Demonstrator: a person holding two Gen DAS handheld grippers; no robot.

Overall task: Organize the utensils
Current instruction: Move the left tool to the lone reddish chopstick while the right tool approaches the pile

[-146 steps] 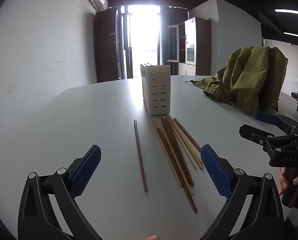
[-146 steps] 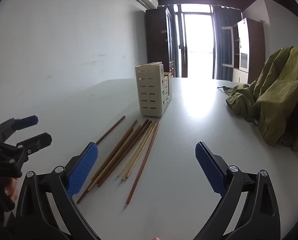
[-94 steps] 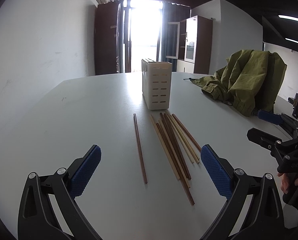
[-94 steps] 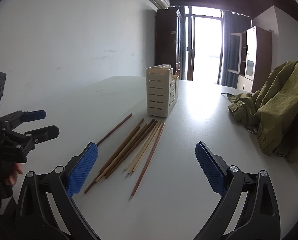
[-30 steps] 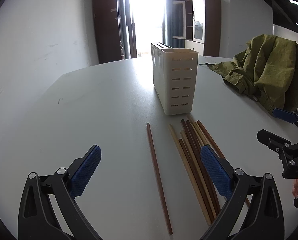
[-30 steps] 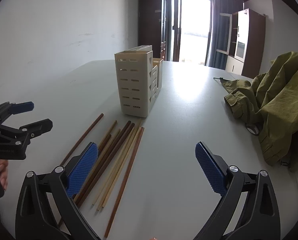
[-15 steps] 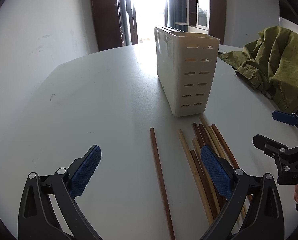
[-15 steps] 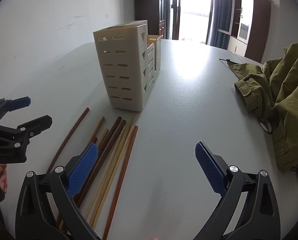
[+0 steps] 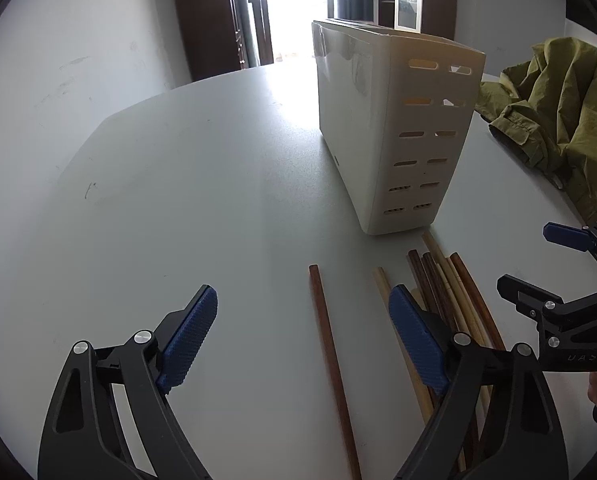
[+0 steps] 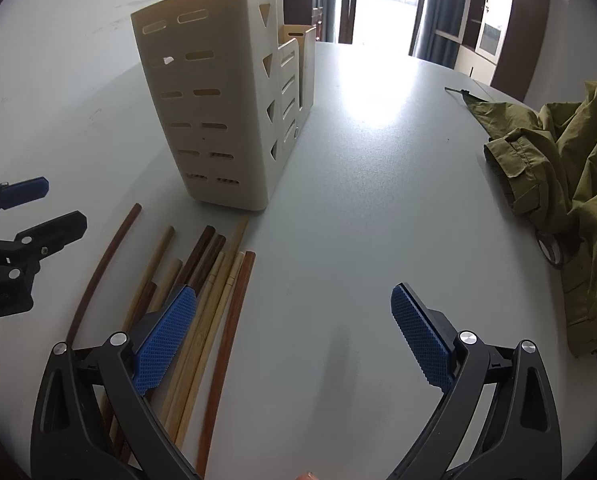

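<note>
White table (image 9: 178,184), seen from 2 wrist cameras with strong fisheye bending at the edges.

Left view: left gripper (image 9: 302,340) low in frame, jaws wide but closing, nothing pressed between the blue pads (image 9: 188,334). Between them on the table, 1 dark red chopstick (image 9: 330,356), lying apart from the rest, its near end cut off by the bottom edge. To its right, a bundle of chopsticks (image 9: 450,292), light and dark wood, partly hidden behind the right finger; exact count hard to tell. Just beyond the bundle's far ends, a cream holder (image 9: 394,128), upright, slotted on its narrow face; inside not visible from here. At right, right gripper (image 9: 538,264) seen side-on, jaws apart, with part of a hand below it cut off by the frame. Far right, an olive jacket (image 9: 558,104), crumpled, partly out of frame.

Right view: right gripper (image 10: 294,336) with jaws wide, bare table between the pads. Bundle (image 10: 202,292) running under and behind its left finger, near ends blurred and cut off. Lone chopstick (image 10: 106,268) left of the bundle, curved by the lens. Holder (image 10: 218,96) just past the chopstick tips, showing stepped compartments at its rear; contents impossible to make out. Left gripper (image 10: 46,206) at the left edge, mostly cropped. Jacket (image 10: 558,184) at right, with a dark ring-shaped item at its edge, too small to identify. Bright glare from a doorway washing out the far table.
</note>
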